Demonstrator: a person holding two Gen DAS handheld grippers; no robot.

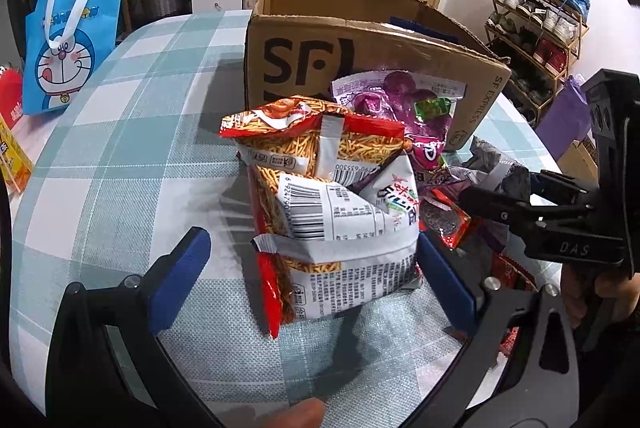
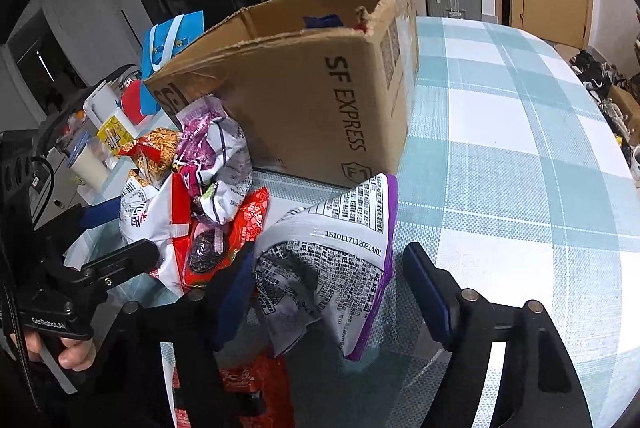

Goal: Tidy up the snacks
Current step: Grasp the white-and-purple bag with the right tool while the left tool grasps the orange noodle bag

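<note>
A pile of snack bags lies on the checked tablecloth in front of an open SF Express cardboard box [image 1: 360, 39], also in the right wrist view [image 2: 312, 95]. My left gripper [image 1: 316, 268] is open, its blue pads on either side of a red and white noodle-snack bag [image 1: 320, 195]; the right pad is close to it. A purple bag [image 1: 404, 103] leans on the box behind. My right gripper [image 2: 332, 292] is open around a white and purple bag [image 2: 340, 260]; the left pad touches it. The right gripper also shows in the left wrist view [image 1: 500, 203].
A blue Doraemon paper bag [image 1: 68, 47] stands at the table's far left, with yellow and red packs [image 1: 12, 147] beside it. More red snack packs [image 2: 224, 240] lie between the grippers. Suitcases, drawers and a shoe rack [image 1: 540, 27] stand beyond the table.
</note>
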